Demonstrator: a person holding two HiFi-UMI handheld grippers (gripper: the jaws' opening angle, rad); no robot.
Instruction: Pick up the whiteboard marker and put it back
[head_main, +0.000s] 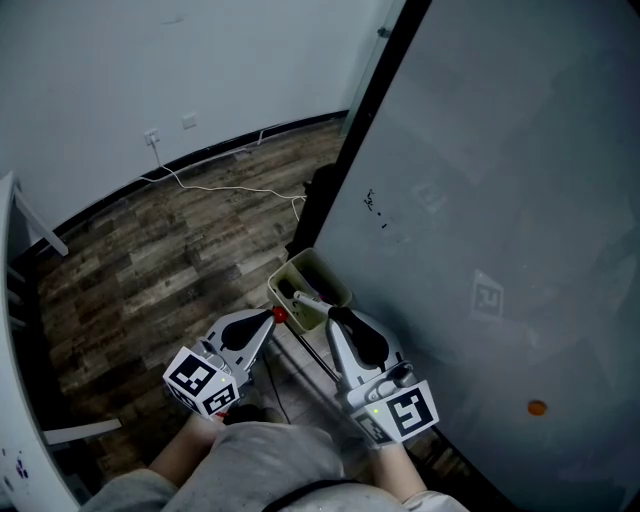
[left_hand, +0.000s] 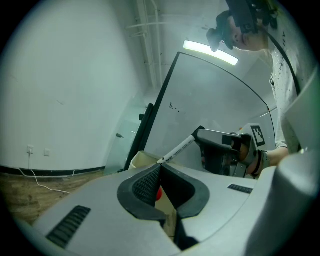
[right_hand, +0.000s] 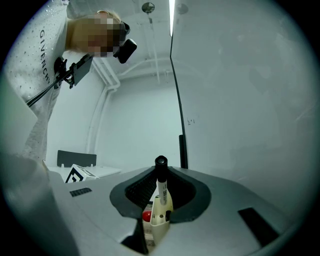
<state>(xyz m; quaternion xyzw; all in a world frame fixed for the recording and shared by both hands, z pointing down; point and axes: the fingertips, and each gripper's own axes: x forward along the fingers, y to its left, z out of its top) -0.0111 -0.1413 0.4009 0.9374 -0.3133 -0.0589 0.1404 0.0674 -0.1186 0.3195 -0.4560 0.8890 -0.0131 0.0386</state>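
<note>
Grip comes first: the right gripper (right_hand: 161, 171) has its jaws partway closed on the whiteboard marker (right_hand: 161, 189). The pads press its barrel just below the cap, so the cap end stands at the jaw tips. The barrel slants away from the jaws, and its far end sits at the pale tray-like holder (head_main: 332, 276) fixed to the whiteboard's (head_main: 500, 200) edge. Whether that end rests inside the holder cannot be told.

The left gripper (head_main: 275, 318) is just beside, its jaw tips together close to the marker's far end but not on it. A small red thing (head_main: 280, 315) shows at those tips. Whether it is pinched is unclear.

The marker has a white barrel and a black cap. Dark print runs along the barrel, too small to read. The letters "GIVENCH" run down the person's pale sleeve (right_hand: 42, 65) in the right gripper view.

Farther off, the whiteboard bears a few black scribbles (head_main: 375, 205) that cannot be read and an orange dot (head_main: 537, 407). Beyond lie a wood-plank floor (head_main: 150, 260) and a white cable (head_main: 230, 188).
</note>
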